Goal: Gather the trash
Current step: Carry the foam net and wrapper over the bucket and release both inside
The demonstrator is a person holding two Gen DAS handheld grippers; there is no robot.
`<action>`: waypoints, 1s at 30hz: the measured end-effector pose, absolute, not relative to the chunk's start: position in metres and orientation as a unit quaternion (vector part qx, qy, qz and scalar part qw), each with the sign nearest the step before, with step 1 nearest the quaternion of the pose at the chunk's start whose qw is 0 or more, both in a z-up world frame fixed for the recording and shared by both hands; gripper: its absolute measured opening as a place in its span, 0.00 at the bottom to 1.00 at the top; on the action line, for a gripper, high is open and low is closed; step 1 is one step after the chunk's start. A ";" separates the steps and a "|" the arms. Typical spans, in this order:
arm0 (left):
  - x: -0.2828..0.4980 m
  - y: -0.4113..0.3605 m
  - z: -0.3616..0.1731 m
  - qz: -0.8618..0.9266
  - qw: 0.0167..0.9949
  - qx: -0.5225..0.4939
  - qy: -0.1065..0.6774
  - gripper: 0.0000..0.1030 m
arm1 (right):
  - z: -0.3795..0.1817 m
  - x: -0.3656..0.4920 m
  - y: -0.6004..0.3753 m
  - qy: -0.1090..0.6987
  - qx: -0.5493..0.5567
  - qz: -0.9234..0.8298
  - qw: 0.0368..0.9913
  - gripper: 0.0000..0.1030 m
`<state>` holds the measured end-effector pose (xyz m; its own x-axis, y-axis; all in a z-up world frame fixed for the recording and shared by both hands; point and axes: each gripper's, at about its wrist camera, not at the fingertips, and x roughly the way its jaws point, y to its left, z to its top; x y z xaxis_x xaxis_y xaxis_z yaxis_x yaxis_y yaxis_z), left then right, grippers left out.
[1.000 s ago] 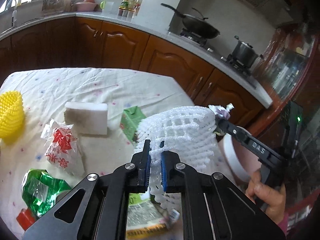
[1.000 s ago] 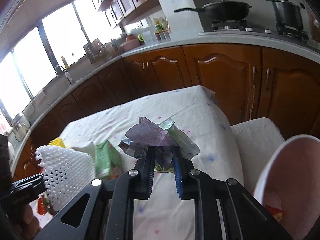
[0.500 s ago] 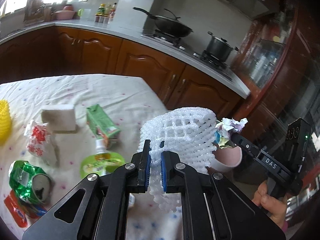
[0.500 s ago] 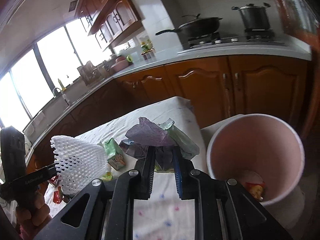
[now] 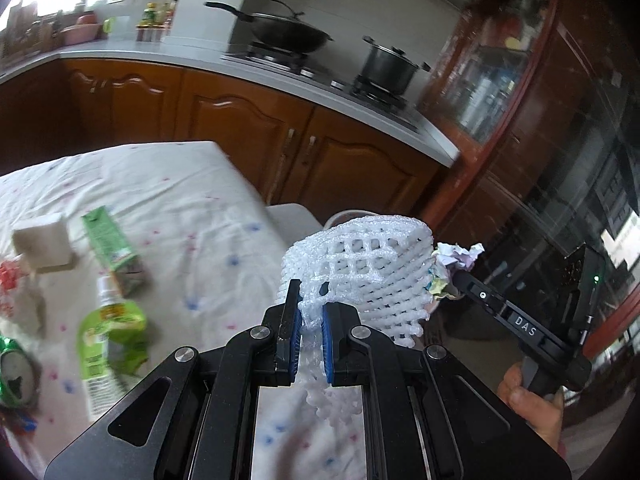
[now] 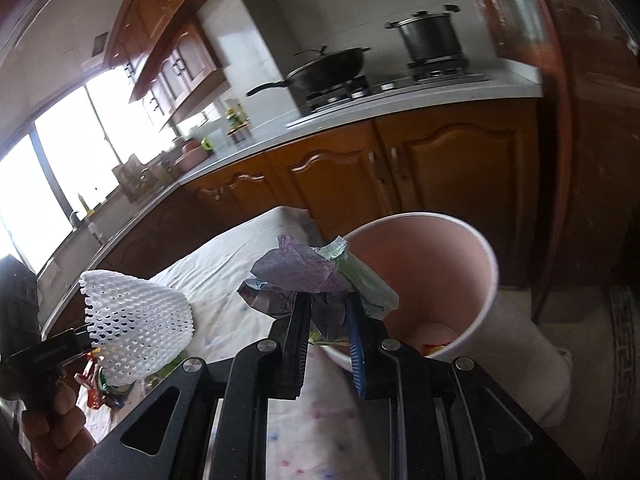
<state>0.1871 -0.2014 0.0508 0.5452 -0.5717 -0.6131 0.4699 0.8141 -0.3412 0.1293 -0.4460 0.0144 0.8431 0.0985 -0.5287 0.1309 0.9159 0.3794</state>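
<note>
Kitchen setting: wooden cabinets and a stove with wok and pot stand behind a table (image 5: 168,184) covered by a white spotted cloth, with a pink bin (image 6: 486,264) on the floor at the table's end

Left gripper (image 5: 307,332): jaws closed as far as they go, pinching the edge of a white foam net sleeve (image 5: 360,268). The sleeve hangs clear of the table, near the bin side.

Right gripper (image 6: 328,320): jaws nearly closed, clamped on a wad of crumpled paper (image 6: 308,272), purple and green. In the right wrist view the wad sits level with the bin rim, at its near edge, not yet over the centre of the opening.

Bin contents: a few items, one red and yellow, lie at the bottom, so some trash is judged already collected.

Remaining on the table: a green carton (image 5: 112,248), a green squeeze pouch (image 5: 110,336), a white sponge block (image 5: 42,244), a crushed green can (image 5: 16,372) and a red-printed wrapper (image 5: 10,284).

Judgement: task partly complete. Two items are in transit and need release over the bin; at least five more pickups remain
</note>
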 end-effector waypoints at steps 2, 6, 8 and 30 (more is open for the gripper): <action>0.187 -0.212 0.051 -0.305 0.873 -0.063 0.374 0.07 | 0.013 0.126 -0.453 0.278 0.209 -0.015 0.937 0.18; 0.190 -0.235 0.052 -0.318 0.869 -0.051 0.376 0.07 | 0.011 0.123 -0.466 0.275 0.217 -0.024 0.936 0.18; 0.192 -0.244 0.052 -0.324 0.867 -0.046 0.376 0.07 | 0.010 0.123 -0.472 0.275 0.220 -0.029 0.935 0.18; 0.252 -0.340 0.018 -0.348 0.830 -0.016 0.435 0.08 | -0.013 0.158 -0.514 0.315 0.228 -0.054 0.920 0.19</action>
